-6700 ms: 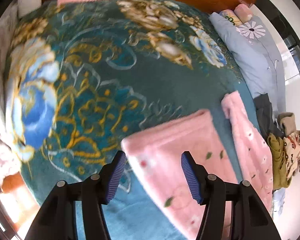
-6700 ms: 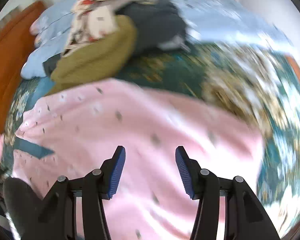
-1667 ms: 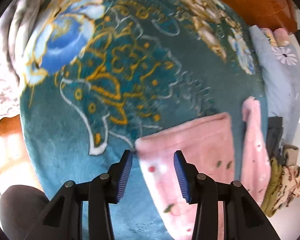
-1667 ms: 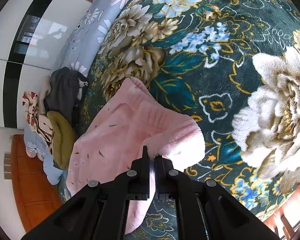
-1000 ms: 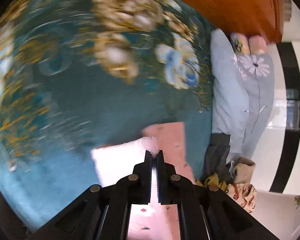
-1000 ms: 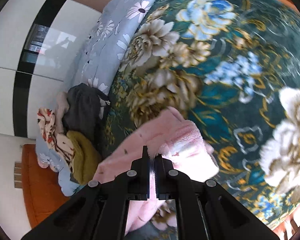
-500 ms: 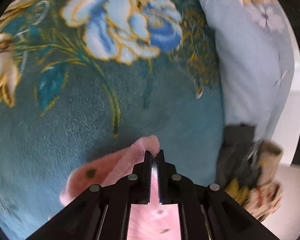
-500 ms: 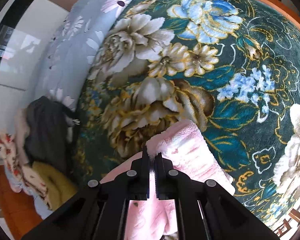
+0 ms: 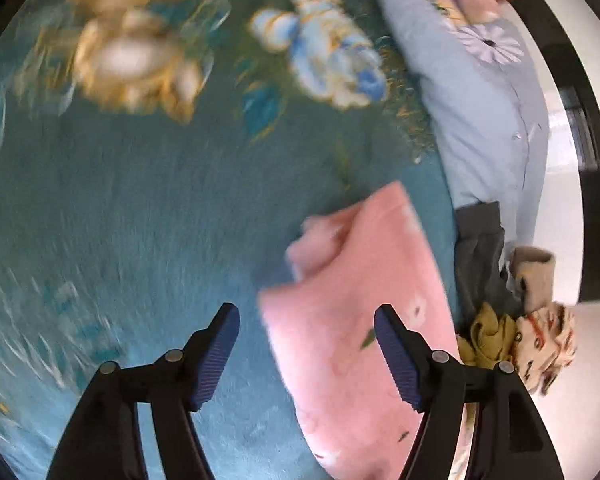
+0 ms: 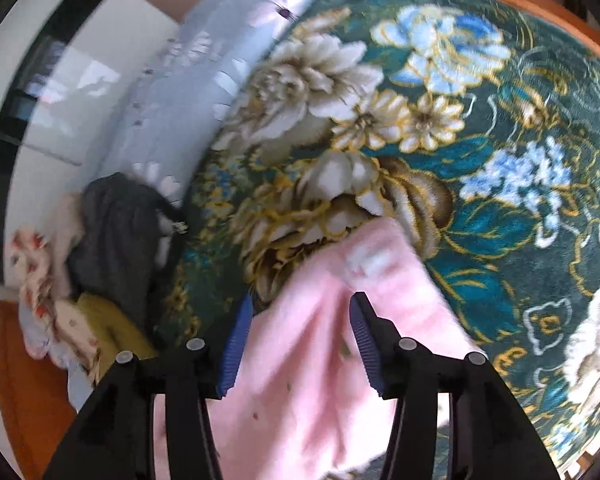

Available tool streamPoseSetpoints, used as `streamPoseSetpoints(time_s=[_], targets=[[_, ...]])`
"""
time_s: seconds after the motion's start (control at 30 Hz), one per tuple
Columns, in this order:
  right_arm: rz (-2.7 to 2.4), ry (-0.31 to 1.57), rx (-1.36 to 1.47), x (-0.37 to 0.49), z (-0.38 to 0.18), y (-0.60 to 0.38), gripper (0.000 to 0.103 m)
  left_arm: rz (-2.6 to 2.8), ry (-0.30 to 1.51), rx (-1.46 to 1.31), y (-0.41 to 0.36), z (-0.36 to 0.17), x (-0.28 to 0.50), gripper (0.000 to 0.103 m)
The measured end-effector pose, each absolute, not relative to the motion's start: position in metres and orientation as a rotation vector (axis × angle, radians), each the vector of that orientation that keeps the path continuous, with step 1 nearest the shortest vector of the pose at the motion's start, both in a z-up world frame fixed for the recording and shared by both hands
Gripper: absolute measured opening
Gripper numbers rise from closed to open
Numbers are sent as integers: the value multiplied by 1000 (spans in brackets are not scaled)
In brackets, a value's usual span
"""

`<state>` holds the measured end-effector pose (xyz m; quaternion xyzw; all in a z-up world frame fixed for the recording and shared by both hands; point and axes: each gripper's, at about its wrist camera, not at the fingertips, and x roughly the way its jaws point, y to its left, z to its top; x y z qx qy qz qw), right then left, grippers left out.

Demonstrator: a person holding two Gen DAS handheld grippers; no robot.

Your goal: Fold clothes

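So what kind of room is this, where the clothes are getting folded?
Most likely a bedroom: the pink garment lies on a bed under a teal floral blanket, beside a pale blue flowered quilt and a pile of unfolded clothes.

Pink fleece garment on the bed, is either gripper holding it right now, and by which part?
Neither. The left gripper and right gripper both stand open over the pink fleece garment, which lies released on the teal floral blanket.
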<state>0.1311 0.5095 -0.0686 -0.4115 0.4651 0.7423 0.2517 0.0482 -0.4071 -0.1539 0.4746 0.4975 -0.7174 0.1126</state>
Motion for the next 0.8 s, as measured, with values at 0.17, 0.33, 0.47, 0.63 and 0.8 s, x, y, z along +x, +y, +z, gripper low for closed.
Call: streamPoseSetpoints(time_s=[0.17,0.33,0.47,0.63,0.8], targets=[[2049,1229,-1081,203,-59,504,79,-2026,1572,1289,-401,-171,44,72],[1952,1342,-1073,256,-100,504,79,-1942,1411,1314,-391,-174,24,42],[1940,1439,-1051,255,-132,500,79,-1878,1427,1303,-387,-165,19,21],[1938,1528,-987,232,-155,501,79,-1945,1361,1293,-377,-133,16,17],[1696,1625,-967,217,-172,511,48,-2001,1374,1275,-380,-93,19,15]])
